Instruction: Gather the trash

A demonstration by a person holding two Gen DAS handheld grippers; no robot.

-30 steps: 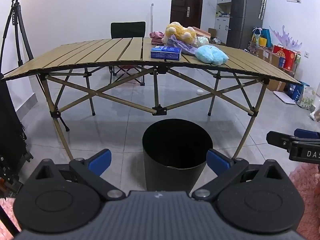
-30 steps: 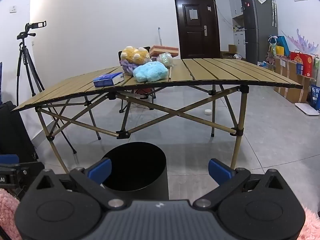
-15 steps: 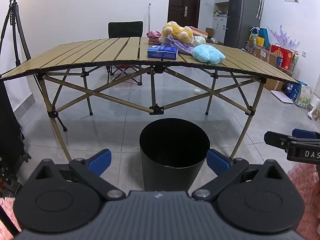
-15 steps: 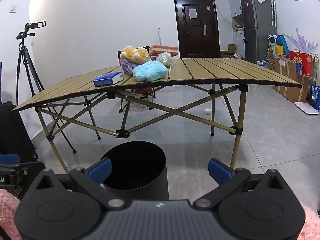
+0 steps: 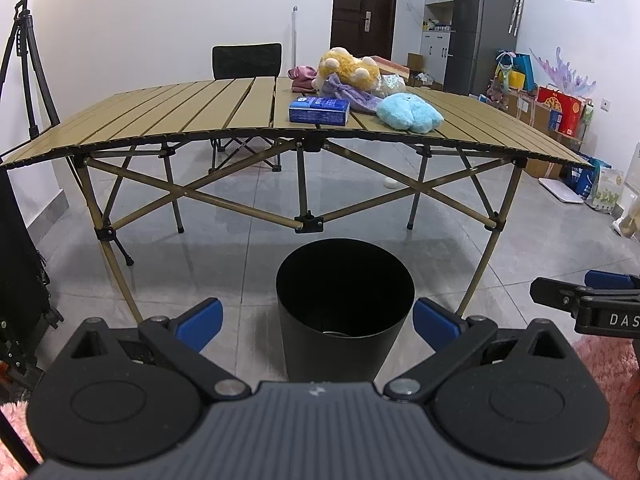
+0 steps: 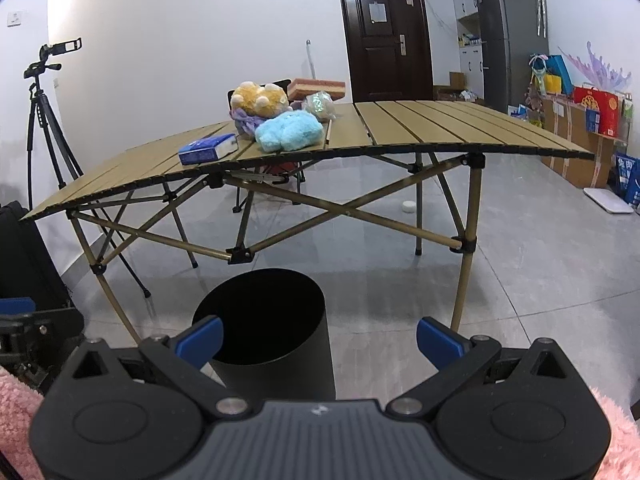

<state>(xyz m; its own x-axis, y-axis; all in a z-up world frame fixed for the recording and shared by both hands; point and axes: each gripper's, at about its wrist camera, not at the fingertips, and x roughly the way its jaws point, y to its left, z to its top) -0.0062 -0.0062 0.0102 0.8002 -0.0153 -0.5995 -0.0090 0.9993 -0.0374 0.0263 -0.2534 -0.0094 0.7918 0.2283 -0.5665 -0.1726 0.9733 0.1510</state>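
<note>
A black round trash bin (image 5: 345, 304) stands on the tiled floor in front of the folding table (image 5: 168, 120); it also shows in the right wrist view (image 6: 266, 320). My left gripper (image 5: 318, 320) is open and empty, just above and before the bin. My right gripper (image 6: 320, 338) is open and empty, to the right of the bin. On the table lie a blue tissue pack (image 5: 319, 110), a light blue plush (image 5: 408, 112), a yellow plush (image 5: 348, 68) on purple cloth and a crumpled clear wrapper (image 6: 319, 105).
A camera tripod (image 5: 24, 60) stands at the left, a black chair (image 5: 246, 62) behind the table. A fridge (image 5: 476, 28) and boxes and bags (image 5: 560, 112) line the right wall. A small white object (image 6: 409, 207) lies on the floor under the table. Pink rug at my feet (image 5: 612, 372).
The left wrist view has shifted slightly, so the bin sits a little further left in it. Both grippers stay open and empty.
</note>
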